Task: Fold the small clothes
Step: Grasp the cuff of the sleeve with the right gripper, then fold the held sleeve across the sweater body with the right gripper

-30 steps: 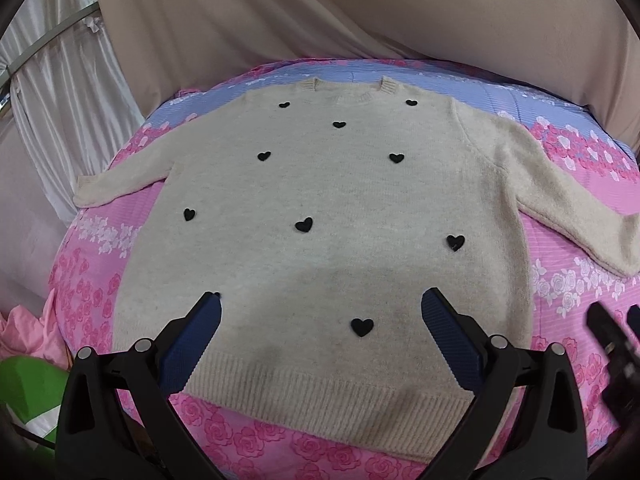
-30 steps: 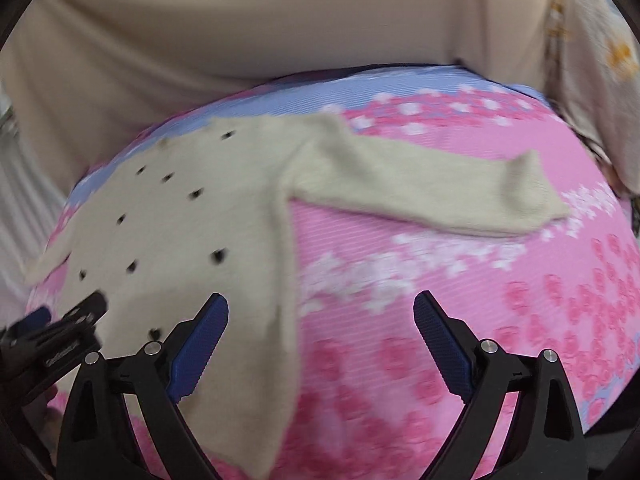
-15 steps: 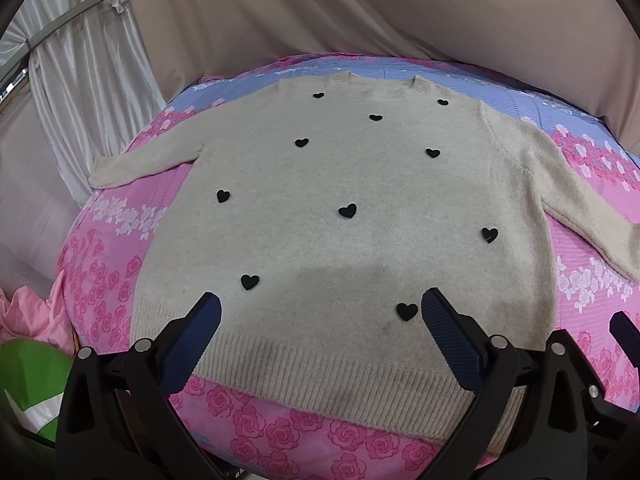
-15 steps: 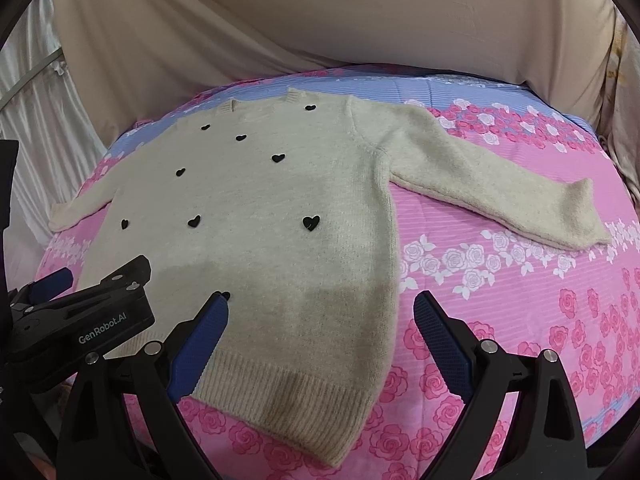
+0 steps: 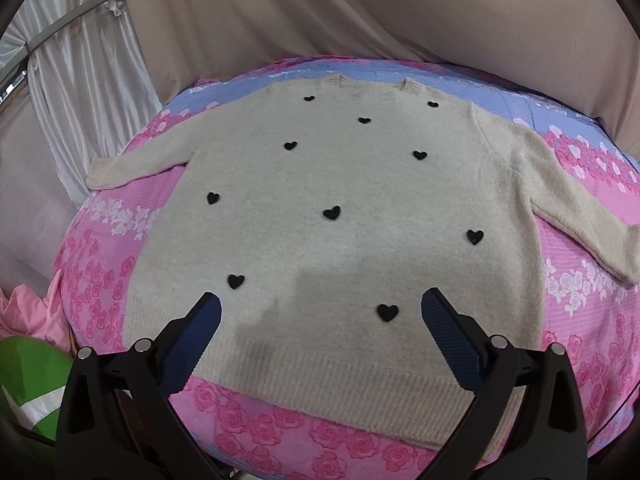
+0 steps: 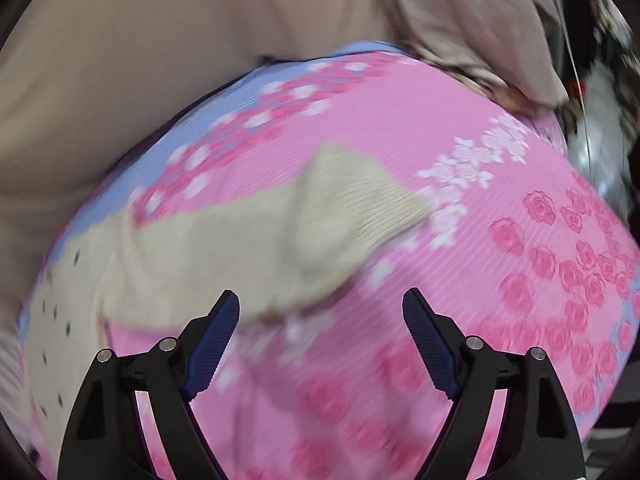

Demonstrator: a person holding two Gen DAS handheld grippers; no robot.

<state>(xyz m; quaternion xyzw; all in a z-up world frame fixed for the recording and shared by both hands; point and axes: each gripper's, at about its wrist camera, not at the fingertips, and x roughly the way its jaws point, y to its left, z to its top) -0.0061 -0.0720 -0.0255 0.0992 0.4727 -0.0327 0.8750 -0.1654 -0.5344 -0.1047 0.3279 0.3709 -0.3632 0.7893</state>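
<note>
A cream knit sweater (image 5: 340, 248) with small black hearts lies flat, face up, on a pink and blue floral cloth (image 5: 280, 428), both sleeves spread out. My left gripper (image 5: 320, 332) is open and empty, above the sweater's ribbed hem (image 5: 320, 376). My right gripper (image 6: 320, 336) is open and empty, just short of the sweater's right sleeve (image 6: 280, 236), whose ribbed cuff (image 6: 372, 196) lies on the cloth. The right wrist view is blurred by motion.
A beige drape (image 5: 360, 12) hangs behind the surface and a white curtain (image 5: 80, 80) at the left. Pink fabric (image 5: 32, 312) and a green item (image 5: 28, 380) lie off the left edge. Dark clutter (image 6: 600, 80) sits past the right edge.
My right gripper has swung right, from facing the sweater's body to facing its right sleeve and cuff. My left gripper has drawn back a little. The sweater has not moved.
</note>
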